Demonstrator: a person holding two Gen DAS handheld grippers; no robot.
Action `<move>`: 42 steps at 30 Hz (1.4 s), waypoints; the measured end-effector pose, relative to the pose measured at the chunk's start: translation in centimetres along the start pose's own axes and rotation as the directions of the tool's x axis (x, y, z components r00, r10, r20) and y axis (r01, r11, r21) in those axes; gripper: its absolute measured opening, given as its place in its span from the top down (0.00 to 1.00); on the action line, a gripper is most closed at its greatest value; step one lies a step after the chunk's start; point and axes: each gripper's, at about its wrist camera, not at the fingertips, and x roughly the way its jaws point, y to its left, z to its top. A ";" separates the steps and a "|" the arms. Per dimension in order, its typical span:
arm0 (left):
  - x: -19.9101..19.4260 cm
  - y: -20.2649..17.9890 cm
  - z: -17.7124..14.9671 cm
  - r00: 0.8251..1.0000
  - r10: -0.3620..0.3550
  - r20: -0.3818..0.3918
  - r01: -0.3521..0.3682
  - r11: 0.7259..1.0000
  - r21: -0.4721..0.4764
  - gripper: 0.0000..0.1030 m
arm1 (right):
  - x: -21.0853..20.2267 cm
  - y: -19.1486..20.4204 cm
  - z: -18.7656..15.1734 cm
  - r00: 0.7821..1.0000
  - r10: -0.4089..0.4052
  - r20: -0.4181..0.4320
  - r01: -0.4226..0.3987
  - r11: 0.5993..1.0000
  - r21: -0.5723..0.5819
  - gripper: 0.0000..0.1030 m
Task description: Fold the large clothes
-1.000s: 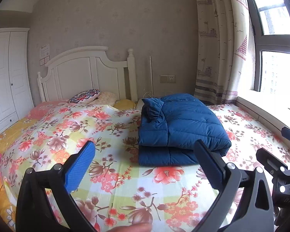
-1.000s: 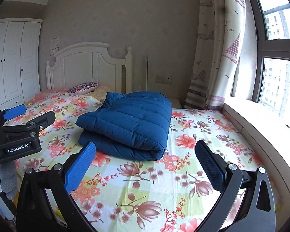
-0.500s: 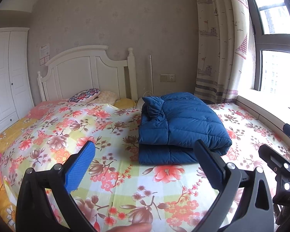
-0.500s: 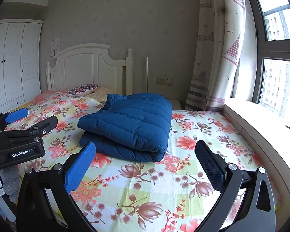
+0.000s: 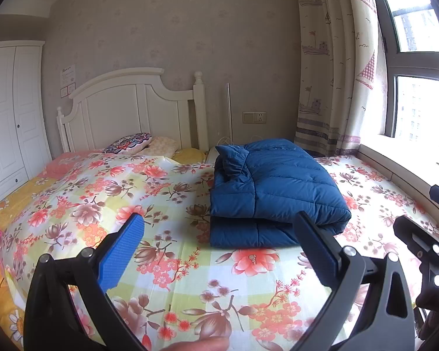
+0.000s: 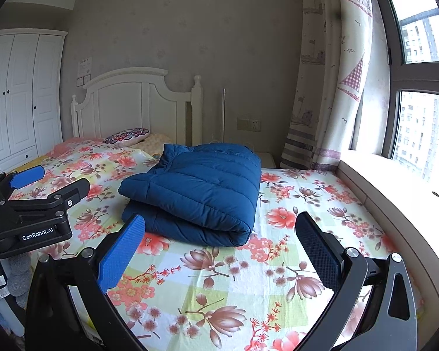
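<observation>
A blue quilted down jacket lies folded in a thick stack on the floral bed sheet; it also shows in the right wrist view. My left gripper is open and empty, held back from the jacket's near edge. My right gripper is open and empty, also short of the jacket. The left gripper shows at the left of the right wrist view, and part of the right gripper shows at the right edge of the left wrist view.
A white headboard and pillows are at the far end. A white wardrobe stands left. A curtain, window and sill run along the right.
Both grippers have drawn back and risen slightly from the bed; the jacket looks a bit farther off. It lies still, and both grippers stay open.
</observation>
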 end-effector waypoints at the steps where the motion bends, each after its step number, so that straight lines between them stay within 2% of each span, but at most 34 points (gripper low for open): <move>1: 0.0 0.0 0.0 1.000 0.000 0.001 0.000 1.000 -0.001 0.02 | 0.0 0.0 0.0 1.000 0.000 0.001 0.000 1.000 0.000 0.04; 42: -0.1 0.2 -0.5 1.000 0.012 -0.006 -0.012 1.000 -0.016 0.02 | -0.2 0.4 0.1 1.000 0.000 0.002 0.000 1.000 0.006 0.04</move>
